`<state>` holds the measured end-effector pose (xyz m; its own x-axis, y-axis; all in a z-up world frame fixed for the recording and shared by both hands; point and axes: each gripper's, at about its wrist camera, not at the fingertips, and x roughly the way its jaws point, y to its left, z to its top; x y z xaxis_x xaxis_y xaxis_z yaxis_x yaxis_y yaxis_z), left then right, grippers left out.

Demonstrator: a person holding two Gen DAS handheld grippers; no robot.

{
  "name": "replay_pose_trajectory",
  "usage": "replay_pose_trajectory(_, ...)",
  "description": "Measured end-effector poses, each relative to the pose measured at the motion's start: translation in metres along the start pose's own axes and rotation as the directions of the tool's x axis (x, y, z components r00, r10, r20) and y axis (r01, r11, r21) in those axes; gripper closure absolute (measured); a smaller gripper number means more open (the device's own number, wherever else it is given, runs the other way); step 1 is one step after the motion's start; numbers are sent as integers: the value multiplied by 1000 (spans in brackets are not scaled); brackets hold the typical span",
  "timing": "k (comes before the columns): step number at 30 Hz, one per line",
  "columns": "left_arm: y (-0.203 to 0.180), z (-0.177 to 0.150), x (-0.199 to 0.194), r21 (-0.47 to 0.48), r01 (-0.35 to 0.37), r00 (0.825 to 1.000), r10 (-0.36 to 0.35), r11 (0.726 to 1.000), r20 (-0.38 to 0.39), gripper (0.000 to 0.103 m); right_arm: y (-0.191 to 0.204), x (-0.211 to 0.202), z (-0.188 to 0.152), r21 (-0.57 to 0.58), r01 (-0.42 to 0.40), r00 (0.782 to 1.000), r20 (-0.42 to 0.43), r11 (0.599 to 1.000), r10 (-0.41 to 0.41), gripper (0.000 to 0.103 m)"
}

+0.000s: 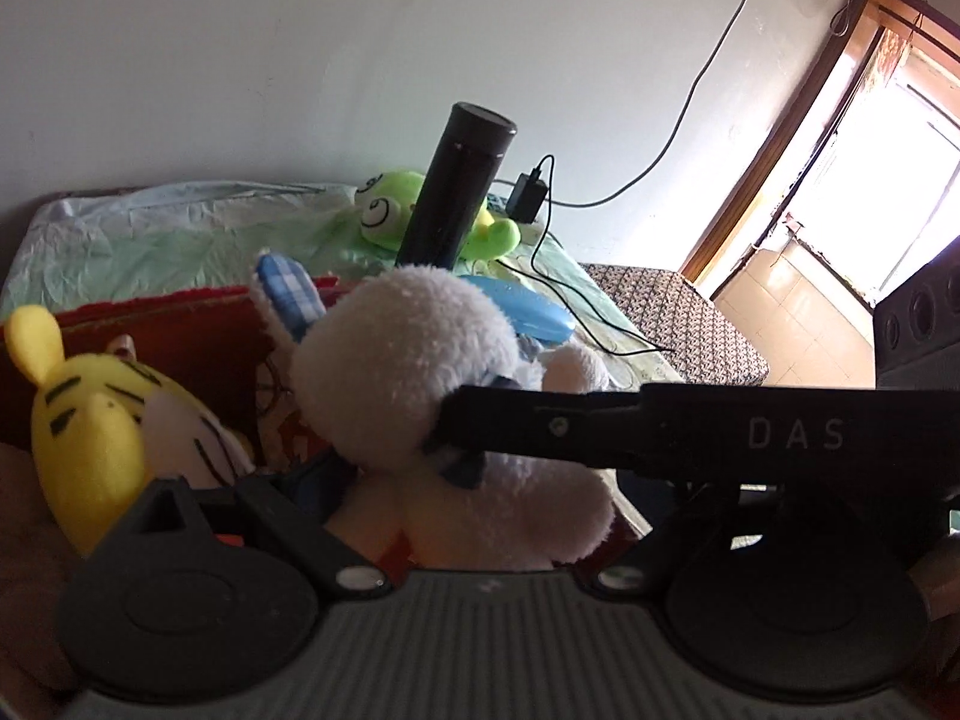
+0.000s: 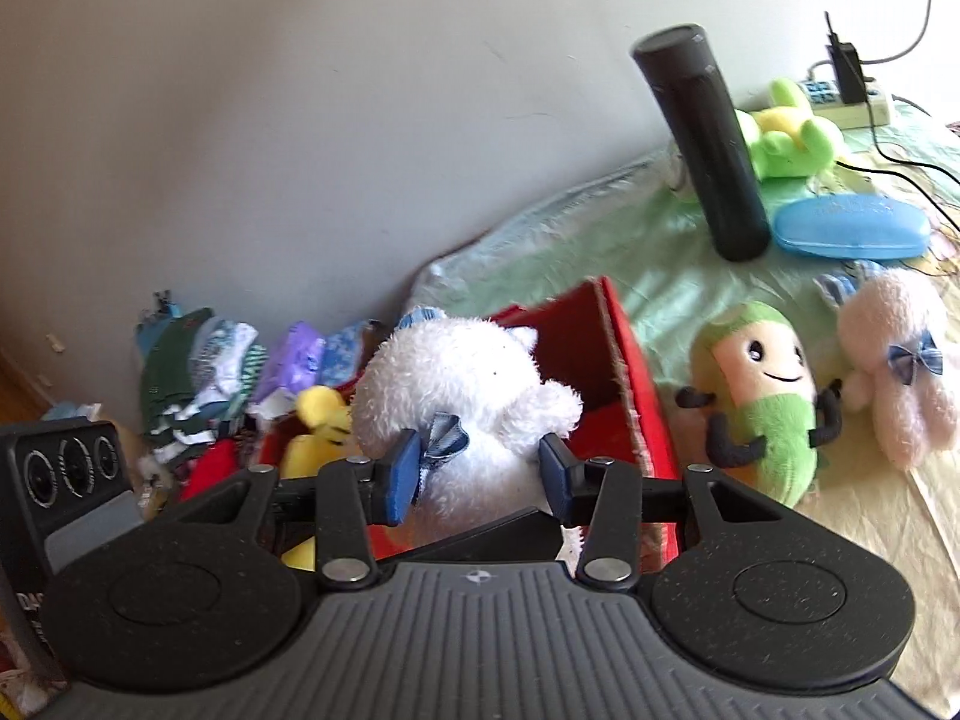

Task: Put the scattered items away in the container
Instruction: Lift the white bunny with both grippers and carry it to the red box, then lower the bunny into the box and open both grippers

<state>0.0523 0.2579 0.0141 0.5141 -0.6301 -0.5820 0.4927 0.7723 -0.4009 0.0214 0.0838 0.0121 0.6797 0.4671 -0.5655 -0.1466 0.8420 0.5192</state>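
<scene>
Over the red box, a white plush bunny sits between the right tongs, both pads pressing its body. Inside the box lies a yellow plush. Left tongs stand released around the bunny. Beyond, on the bed: a black flask, a blue case, a green frog.

Left gripper jaws hidden behind white plush; red box floor mostly covered.
</scene>
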Motion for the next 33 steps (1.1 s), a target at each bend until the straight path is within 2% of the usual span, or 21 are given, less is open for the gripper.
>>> replay_pose_trajectory(7,10,-3,12,19,-28,999,28,999,-29,11,11,22,-3,-109,142,989,-24,984,-145,57)
replay_pose_trajectory(9,12,-2,13,21,-27,999,28,999,-31,13,10,25,-4,-111,177,983,-20,978,-180,63)
replay_pose_trajectory(10,12,-2,13,20,-20,999,20,1000,-31,13,9,26,-4,-105,180,983,-19,978,-183,63)
replay_pose_trajectory(13,12,-2,13,26,1,999,0,1000,-38,11,5,22,-3,-83,167,985,-19,983,-169,61)
replay_pose_trajectory(17,7,-6,16,68,27,998,-22,997,-65,3,-1,17,0,-61,157,988,10,986,-157,62)
replay_pose_trajectory(19,2,-11,15,100,14,998,-8,995,-57,3,-6,15,3,-31,125,992,14,992,-124,62)
replay_pose_trajectory(22,0,-14,11,113,-6,998,12,994,-54,3,-11,16,7,6,82,997,6,997,-82,72)
replay_pose_trajectory(24,1,-15,7,126,-33,998,39,992,-49,3,-11,18,8,30,34,999,-1,999,-34,72)
replay_pose_trajectory(29,13,-13,1,131,-75,995,83,989,-54,4,-2,37,13,-2,-39,997,-73,999,39,72)
replay_pose_trajectory(33,15,-16,0,155,-92,993,103,984,-61,9,-1,59,15,10,-100,979,-176,995,100,72)
